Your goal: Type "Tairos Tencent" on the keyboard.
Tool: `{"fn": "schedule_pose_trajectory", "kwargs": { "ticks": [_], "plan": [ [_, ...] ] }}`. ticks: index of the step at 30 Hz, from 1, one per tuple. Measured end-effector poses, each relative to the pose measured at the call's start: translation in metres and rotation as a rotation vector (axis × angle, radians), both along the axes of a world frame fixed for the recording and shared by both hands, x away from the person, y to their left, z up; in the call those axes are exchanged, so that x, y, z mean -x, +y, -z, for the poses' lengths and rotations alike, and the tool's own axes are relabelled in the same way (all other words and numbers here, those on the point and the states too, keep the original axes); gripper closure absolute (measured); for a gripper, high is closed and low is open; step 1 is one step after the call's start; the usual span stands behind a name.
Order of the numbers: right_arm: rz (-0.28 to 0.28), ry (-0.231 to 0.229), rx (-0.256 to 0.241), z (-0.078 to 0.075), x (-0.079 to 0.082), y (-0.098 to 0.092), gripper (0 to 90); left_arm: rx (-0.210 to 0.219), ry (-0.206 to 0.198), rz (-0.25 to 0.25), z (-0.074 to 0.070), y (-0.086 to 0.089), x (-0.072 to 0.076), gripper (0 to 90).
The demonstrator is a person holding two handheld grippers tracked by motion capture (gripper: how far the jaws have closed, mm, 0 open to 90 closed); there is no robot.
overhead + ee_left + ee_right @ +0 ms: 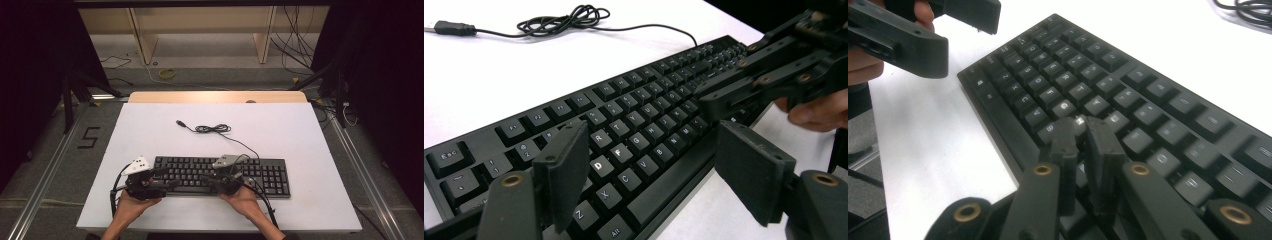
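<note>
While the black keyboard (220, 175) lies near the table's front edge, the left gripper (654, 175) hangs spread wide over its D and F keys — the right gripper (1083, 135), jaws pinched together, touches the keys mid-board.

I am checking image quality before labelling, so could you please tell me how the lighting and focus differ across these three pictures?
High view: the white table top is evenly lit, the surroundings dark. Left gripper view: the black computer keyboard is sharp mid-frame, with D and F catching glare; the left gripper near the lens is slightly soft. Right gripper view: the right gripper is blurred, and far keys look soft.
</note>
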State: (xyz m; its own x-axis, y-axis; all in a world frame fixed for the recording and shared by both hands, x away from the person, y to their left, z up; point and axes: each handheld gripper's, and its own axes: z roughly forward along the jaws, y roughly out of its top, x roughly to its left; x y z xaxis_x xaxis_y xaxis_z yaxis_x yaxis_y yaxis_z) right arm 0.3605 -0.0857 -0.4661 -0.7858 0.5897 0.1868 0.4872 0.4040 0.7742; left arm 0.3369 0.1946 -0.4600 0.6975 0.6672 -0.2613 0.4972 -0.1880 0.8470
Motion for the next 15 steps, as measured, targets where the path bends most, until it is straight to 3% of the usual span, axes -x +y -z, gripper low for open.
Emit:
{"fn": "schedule_pose_trajectory", "kwargs": {
  "ticks": [5, 10, 15],
  "plan": [
    [0.01, -0.009, -0.021, -0.004, 0.004, -0.014, 79.7, -0.001, 0.003, -0.004, 0.0, -0.001, 0.0, 31.2],
    [0.02, -0.018, -0.056, -0.009, 0.009, -0.028, 57.8, -0.021, 0.01, -0.014, 0.0, -0.002, -0.004, 33.7],
    [0.036, -0.021, -0.07, -0.011, 0.012, -0.034, 49.7, -0.026, 0.034, -0.014, 0.0, -0.003, -0.009, 38.1]
  ]
}}
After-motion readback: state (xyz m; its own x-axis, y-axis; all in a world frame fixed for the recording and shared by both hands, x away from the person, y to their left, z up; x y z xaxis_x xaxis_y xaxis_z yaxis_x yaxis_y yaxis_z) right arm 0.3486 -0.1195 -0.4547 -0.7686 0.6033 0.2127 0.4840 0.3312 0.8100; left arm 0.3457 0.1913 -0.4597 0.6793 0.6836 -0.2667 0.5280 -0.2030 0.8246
